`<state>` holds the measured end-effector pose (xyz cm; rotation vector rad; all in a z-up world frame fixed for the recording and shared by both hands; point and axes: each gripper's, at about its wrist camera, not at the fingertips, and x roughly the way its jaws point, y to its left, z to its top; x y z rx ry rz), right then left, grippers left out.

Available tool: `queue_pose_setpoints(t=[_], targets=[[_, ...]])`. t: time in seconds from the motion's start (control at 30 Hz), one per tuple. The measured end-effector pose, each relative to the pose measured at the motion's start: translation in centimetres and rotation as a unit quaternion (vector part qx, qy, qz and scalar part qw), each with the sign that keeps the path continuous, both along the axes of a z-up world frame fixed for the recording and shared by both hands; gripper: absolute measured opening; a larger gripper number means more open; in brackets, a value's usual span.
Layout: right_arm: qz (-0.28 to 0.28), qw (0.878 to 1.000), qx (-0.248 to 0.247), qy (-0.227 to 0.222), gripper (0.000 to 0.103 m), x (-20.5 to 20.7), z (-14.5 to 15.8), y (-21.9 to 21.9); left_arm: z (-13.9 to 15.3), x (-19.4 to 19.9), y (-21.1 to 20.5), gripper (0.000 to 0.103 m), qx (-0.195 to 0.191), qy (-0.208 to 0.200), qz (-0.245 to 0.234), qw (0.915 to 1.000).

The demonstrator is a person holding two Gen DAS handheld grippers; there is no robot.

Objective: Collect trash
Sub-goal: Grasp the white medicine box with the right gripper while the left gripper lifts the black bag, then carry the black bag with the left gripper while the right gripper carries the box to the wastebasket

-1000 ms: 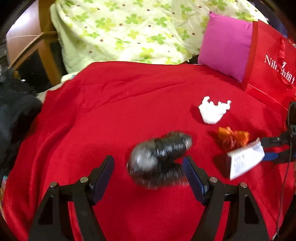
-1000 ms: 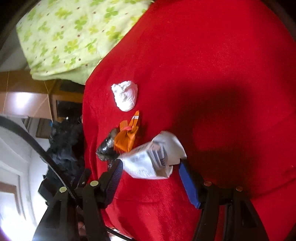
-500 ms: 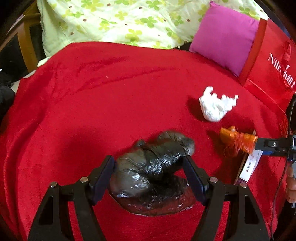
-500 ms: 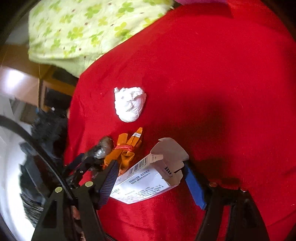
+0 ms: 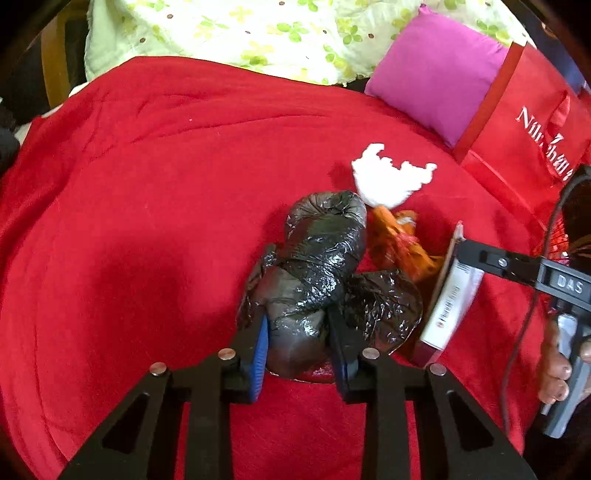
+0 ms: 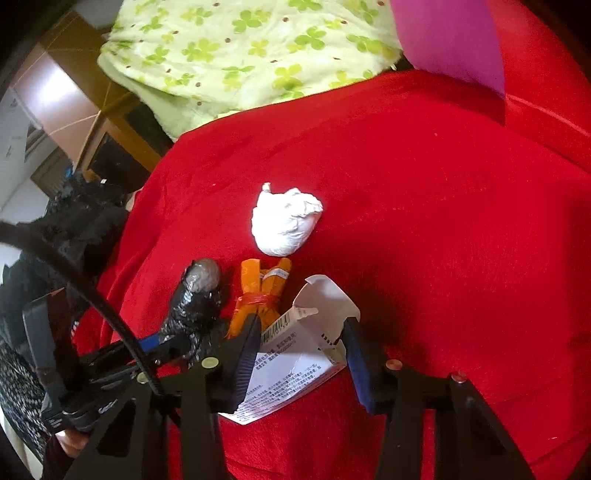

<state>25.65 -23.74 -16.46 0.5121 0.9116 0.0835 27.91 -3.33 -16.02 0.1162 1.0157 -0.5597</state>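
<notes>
A crumpled black plastic bag (image 5: 325, 240) lies on the red blanket (image 5: 147, 221). My left gripper (image 5: 297, 321) is closing, and its blue pads press into the bag's near end. Beside it stands a white printed cardboard box (image 5: 448, 299), with my right gripper (image 6: 301, 328) closing on it; the box (image 6: 291, 365) sits between the pads with its torn flap up. An orange wrapper (image 6: 262, 291) lies just past the box, next to the black bag (image 6: 195, 299). A white crumpled tissue (image 6: 284, 221) rests farther back, apart from both grippers.
A green flowered quilt (image 5: 258, 33) and a magenta cushion (image 5: 436, 74) lie at the back. A red shopping bag (image 5: 535, 122) stands at the right. A hand (image 5: 557, 369) holds the right gripper's handle. Dark clothing (image 6: 74, 221) and wooden furniture (image 6: 110, 122) lie past the blanket's left edge.
The left gripper sank over the black bag and its jaws closed from wide onto it. The right gripper rolled more upright, and its jaws narrowed on the white box.
</notes>
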Motion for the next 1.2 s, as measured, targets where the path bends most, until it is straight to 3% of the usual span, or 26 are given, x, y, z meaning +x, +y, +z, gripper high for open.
queue_pose_setpoints(t=[0.33, 0.63, 0.77, 0.87, 0.97, 1.2], targets=[[0.008, 0.999, 0.039, 0.007, 0.044, -1.6, 0.2, -2.7, 1.3, -6.0, 1.5, 0.031, -0.021, -0.003, 0.027, 0.9994], [0.025, 0.998, 0.062, 0.010, 0.043, -5.5, 0.5, -6.1, 1.6, -11.2, 1.3, 0.031, -0.050, 0.012, 0.055, 0.9972], [0.074, 0.995, 0.053, 0.048, 0.043, -6.4, 0.3, -6.2, 1.5, -12.7, 0.8, 0.031, -0.049, 0.020, 0.072, 0.9960], [0.137, 0.987, 0.007, 0.084, 0.047, -7.4, 0.0, -4.8, 1.2, -13.5, 0.1, 0.031, -0.030, 0.018, 0.077, 0.9964], [0.165, 0.984, -0.036, 0.056, 0.065, -8.6, 1.2, -4.2, 0.9, -13.8, 0.0, 0.031, -0.026, 0.024, 0.084, 0.9959], [0.160, 0.987, -0.028, -0.011, 0.073, -8.9, 3.7, -5.2, 1.0, -14.0, 0.4, 0.038, -0.026, 0.028, 0.092, 0.9950]])
